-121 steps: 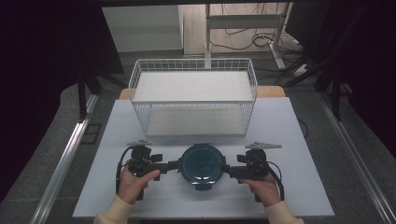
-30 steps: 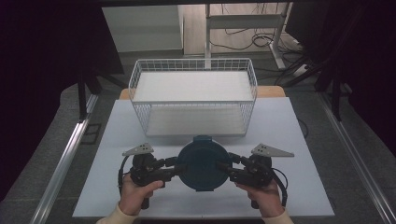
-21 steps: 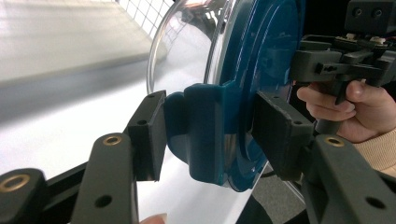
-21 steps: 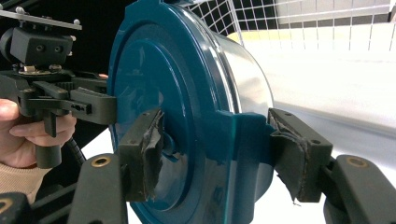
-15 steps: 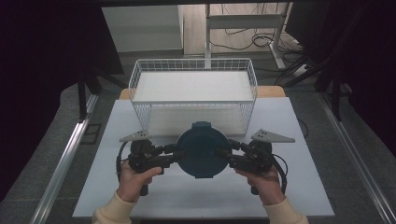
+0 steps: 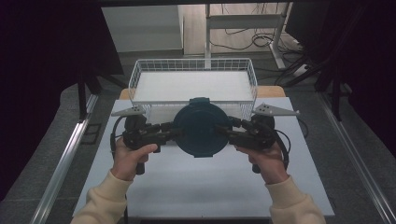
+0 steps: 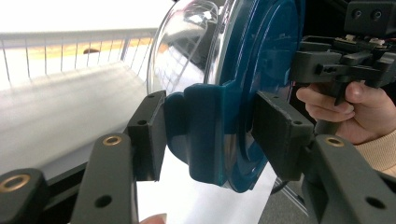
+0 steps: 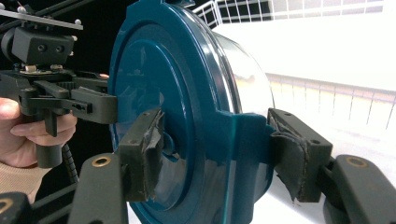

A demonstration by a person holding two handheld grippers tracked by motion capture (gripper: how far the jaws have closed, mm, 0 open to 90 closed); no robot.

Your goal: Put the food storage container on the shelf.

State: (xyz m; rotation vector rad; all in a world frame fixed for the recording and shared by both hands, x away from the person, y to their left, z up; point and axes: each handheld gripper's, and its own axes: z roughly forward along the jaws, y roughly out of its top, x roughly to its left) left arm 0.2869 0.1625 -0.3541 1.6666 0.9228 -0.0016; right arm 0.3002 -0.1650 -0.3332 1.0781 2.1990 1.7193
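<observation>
A round teal container (image 6: pixel 201 128) with a clear domed lid hangs in the air between my two grippers, tipped on edge with its dark underside toward the high camera. My left gripper (image 6: pixel 173 133) is shut on the tab at its left rim, my right gripper (image 6: pixel 225 130) on the tab at its right rim. In the left gripper view the pads (image 7: pixel 149 135) of my left gripper (image 7: pixel 212 137) clamp the teal tab of the container (image 7: pixel 261 60), with the clear lid facing the basket. In the right gripper view my right gripper (image 8: pixel 219 154) presses on the container (image 8: pixel 173 74) from both sides.
A white wire basket (image 6: pixel 194 63) with a pale floor stands just behind the container at the table's far edge. The white table top (image 6: pixel 201 186) spreads beneath my hands. Metal rails run along both sides, and cables lie on the floor beyond.
Both hands have lifted the container higher off the table and carried it toward the basket. Four seconds ago it lay flat with the lid up. The grips are unchanged.
</observation>
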